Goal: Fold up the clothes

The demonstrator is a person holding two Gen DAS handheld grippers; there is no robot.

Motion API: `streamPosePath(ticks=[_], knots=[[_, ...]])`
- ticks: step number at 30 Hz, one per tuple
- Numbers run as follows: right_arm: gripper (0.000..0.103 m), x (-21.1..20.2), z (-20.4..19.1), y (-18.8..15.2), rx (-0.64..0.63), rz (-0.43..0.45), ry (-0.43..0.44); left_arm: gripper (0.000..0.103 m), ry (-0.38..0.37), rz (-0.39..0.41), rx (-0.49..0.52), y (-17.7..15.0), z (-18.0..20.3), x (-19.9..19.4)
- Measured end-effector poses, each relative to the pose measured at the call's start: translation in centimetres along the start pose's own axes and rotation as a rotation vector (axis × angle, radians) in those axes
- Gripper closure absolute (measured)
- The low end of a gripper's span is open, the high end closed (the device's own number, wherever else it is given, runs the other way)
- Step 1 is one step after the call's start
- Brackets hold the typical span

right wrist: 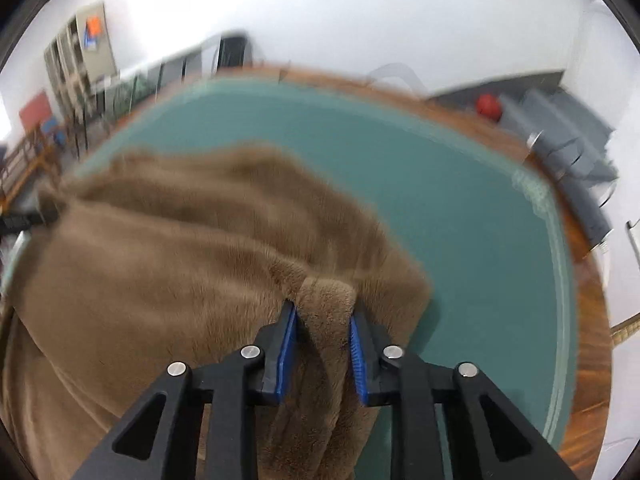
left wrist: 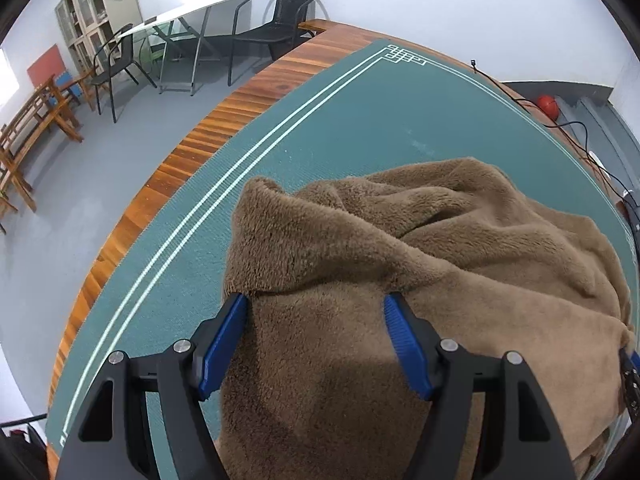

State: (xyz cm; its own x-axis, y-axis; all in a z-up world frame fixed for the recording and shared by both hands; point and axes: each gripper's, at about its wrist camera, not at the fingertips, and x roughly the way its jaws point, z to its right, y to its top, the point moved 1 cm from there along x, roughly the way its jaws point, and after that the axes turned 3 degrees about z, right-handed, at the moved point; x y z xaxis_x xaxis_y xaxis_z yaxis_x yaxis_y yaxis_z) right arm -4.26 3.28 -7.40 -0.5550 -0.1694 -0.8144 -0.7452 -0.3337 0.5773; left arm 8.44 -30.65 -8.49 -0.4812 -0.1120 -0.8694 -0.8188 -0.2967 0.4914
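Observation:
A brown fleece garment [left wrist: 440, 240] lies rumpled on the green mat [left wrist: 320, 120] that covers the wooden table. In the left wrist view my left gripper [left wrist: 316, 300] stands open and wide at the garment's near left part. Fleece fills the gap between its blue pads [left wrist: 224, 344], and a raised fold droops over the left fingertip. The right wrist view is blurred. There my right gripper [right wrist: 325, 310] is shut on a narrow upright ridge of the garment [right wrist: 160, 260] near its right edge. Both blue pads [right wrist: 286, 352] touch that ridge.
The table's wooden edge [left wrist: 192, 148] curves along the mat's left side. Beyond it on the grey floor stand black chairs [left wrist: 276, 20], a glass table [left wrist: 180, 24] and wooden benches [left wrist: 36, 128]. Black cables [left wrist: 576, 132] and a red ball [left wrist: 547, 107] are at the far right.

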Motion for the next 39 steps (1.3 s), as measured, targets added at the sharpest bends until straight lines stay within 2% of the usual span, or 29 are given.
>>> streamPosePath(ticks=[2, 3, 4, 9, 14, 17, 20, 21, 23, 25, 28, 33, 39], knots=[[0.054, -0.7, 0.5, -0.2, 0.028, 0.013, -0.011, 0.028, -0.018, 0.008, -0.013, -0.3, -0.5, -1.2], [0.033, -1.3, 0.9, -0.2, 0.048, 0.024, -0.027, 0.028, -0.029, 0.014, -0.020, -0.5, -0.8, -2.0], [0.030, -1.9, 1.3, -0.2, 0.069, 0.036, -0.044, 0.028, -0.040, 0.017, -0.022, -0.9, -1.0, -2.8], [0.030, -5.4, 0.4, 0.3, 0.060, 0.125, -0.005, 0.028, -0.077, 0.013, -0.005, -4.0, -1.0, -7.0], [0.030, -10.1, -0.9, 3.0, 0.097, 0.264, 0.097, 0.028, -0.109, 0.016, 0.015, -7.4, -0.1, -11.7], [0.030, -14.7, -1.4, 4.2, 0.112, 0.386, 0.165, 0.028, -0.116, 0.076, 0.038, -8.7, 0.6, -15.9], [0.030, -20.0, -1.4, 4.9, 0.115, 0.520, 0.237, 0.028, -0.134, 0.185, 0.067, -9.6, 1.7, -21.5], [0.027, -21.7, -1.4, 5.1, 0.116, 0.565, 0.261, 0.028, -0.145, 0.232, 0.082, -10.1, 2.1, -23.6], [0.023, -24.5, -1.8, 4.8, 0.081, 0.603, 0.301, 0.023, -0.158, 0.287, 0.098, -11.1, 2.6, -26.3], [0.023, -25.6, -2.5, 4.2, 0.031, 0.600, 0.322, 0.023, -0.166, 0.312, 0.101, -12.1, 3.0, -28.0], [0.023, -25.9, -3.3, 2.3, -0.009, 0.561, 0.365, 0.023, -0.166, 0.300, 0.093, -14.3, 3.6, -28.7], [0.023, -24.8, -4.0, -1.1, -0.022, 0.457, 0.446, 0.023, -0.145, 0.223, 0.084, -19.0, 4.4, -27.9], [0.023, -23.2, -5.0, -5.6, -0.109, 0.309, 0.533, 0.023, -0.126, 0.144, 0.040, -24.0, 4.2, -26.3]])
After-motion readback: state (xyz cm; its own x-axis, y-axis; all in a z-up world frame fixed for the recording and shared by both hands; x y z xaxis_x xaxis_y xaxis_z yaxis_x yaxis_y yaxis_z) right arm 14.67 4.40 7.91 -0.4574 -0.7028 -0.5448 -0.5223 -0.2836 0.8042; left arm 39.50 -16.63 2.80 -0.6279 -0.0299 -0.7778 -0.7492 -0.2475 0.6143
